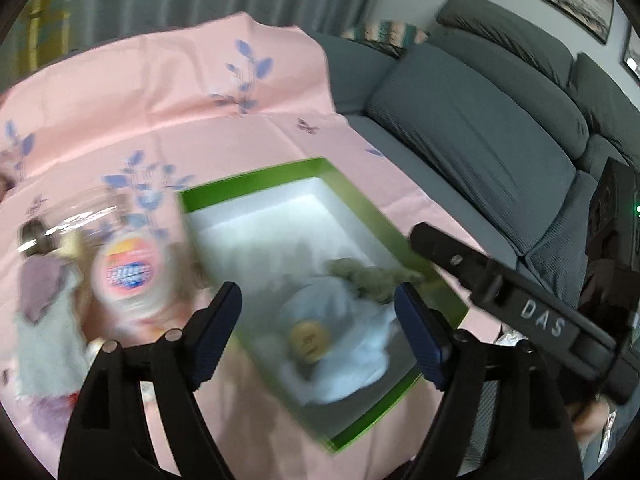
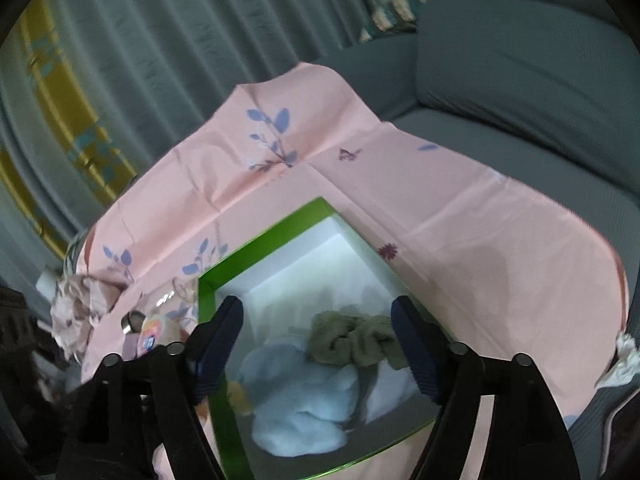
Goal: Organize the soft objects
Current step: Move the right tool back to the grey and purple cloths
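Observation:
A green-rimmed white box (image 1: 256, 178) lies on the pink cloth; it also shows in the right wrist view (image 2: 264, 236). Inside lie a light blue plush toy (image 1: 344, 344) (image 2: 304, 400) with a yellow patch and an olive-green soft cloth (image 1: 372, 276) (image 2: 352, 340). My left gripper (image 1: 318, 332) is open and empty above the box's near end. My right gripper (image 2: 318, 344) is open and empty above the box; its black body (image 1: 500, 280) shows in the left wrist view. A grey-and-lilac soft toy (image 1: 44, 320) lies left of the box.
A clear plastic jar with a pink label (image 1: 128, 272) lies left of the box, also in the right wrist view (image 2: 150, 330). The pink floral cloth (image 1: 180, 92) covers a grey sofa (image 1: 480, 128). A crumpled fabric (image 2: 76, 316) and white paper (image 2: 620, 364) lie at the cloth's edges.

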Demonstrator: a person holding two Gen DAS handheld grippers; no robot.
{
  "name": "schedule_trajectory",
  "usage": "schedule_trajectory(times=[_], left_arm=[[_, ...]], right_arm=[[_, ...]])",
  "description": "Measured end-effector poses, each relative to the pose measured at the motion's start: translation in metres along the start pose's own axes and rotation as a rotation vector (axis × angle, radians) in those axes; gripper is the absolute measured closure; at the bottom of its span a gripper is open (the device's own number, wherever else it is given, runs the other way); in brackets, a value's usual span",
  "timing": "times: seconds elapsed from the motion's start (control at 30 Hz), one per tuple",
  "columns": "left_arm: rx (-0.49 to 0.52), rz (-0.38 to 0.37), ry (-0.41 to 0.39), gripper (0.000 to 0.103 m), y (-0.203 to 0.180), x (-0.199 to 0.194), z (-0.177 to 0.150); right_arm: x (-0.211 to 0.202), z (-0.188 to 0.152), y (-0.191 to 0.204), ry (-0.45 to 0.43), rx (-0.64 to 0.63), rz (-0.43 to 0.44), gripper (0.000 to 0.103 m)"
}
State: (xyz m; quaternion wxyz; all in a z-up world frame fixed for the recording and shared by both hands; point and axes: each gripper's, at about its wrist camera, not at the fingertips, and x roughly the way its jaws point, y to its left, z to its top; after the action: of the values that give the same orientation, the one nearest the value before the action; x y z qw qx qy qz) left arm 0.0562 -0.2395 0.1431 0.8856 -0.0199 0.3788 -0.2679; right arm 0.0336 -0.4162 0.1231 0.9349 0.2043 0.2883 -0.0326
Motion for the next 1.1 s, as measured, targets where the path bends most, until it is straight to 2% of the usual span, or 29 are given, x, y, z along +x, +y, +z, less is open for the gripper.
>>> schedule_trajectory(times=[0.1, 0.2, 0.3, 0.47, 0.53, 0.63, 0.8, 0.97, 1.0, 1.1], left_arm=[[-0.044, 0.033, -0.045, 0.009, 0.026, -0.034, -0.011], [-0.11, 0.083, -0.113, 0.002, 0.061, -0.075, -0.028], [-0.183, 0.161, -0.147, 0.002, 0.098, -0.106, -0.05], [-0.319, 0.277, -0.162, 0.002, 0.152, -0.144, -0.096], [-0.357, 0.3, -0.139, 0.002, 0.172, -0.153, -0.115], [-0.415, 0.377, -0.127, 0.002, 0.194, -0.167, -0.14], [-0.486, 0.402, -0.118, 0.002, 0.216, -0.182, -0.172], [-0.52, 0.395, -0.124, 0.002, 0.226, -0.19, -0.183], [-0.52, 0.389, -0.124, 0.002, 0.226, -0.19, -0.185], [-0.515, 0.382, -0.12, 0.002, 0.225, -0.19, -0.189]], right_arm=[[-0.004, -0.006, 0.018, -0.003, -0.062, -0.018, 0.025], [-0.007, -0.02, 0.035, 0.006, -0.095, -0.018, 0.024], [-0.008, -0.039, 0.05, 0.04, -0.125, 0.029, 0.013], [-0.006, -0.066, 0.078, 0.104, -0.167, 0.077, 0.013], [-0.004, -0.074, 0.091, 0.127, -0.188, 0.092, 0.013], [-0.001, -0.081, 0.115, 0.166, -0.216, 0.136, 0.013], [0.007, -0.086, 0.164, 0.228, -0.283, 0.212, 0.013], [0.029, -0.083, 0.232, 0.295, -0.382, 0.271, 0.013], [0.037, -0.081, 0.245, 0.313, -0.392, 0.276, 0.013], [0.068, -0.075, 0.276, 0.354, -0.4, 0.223, 0.013]])
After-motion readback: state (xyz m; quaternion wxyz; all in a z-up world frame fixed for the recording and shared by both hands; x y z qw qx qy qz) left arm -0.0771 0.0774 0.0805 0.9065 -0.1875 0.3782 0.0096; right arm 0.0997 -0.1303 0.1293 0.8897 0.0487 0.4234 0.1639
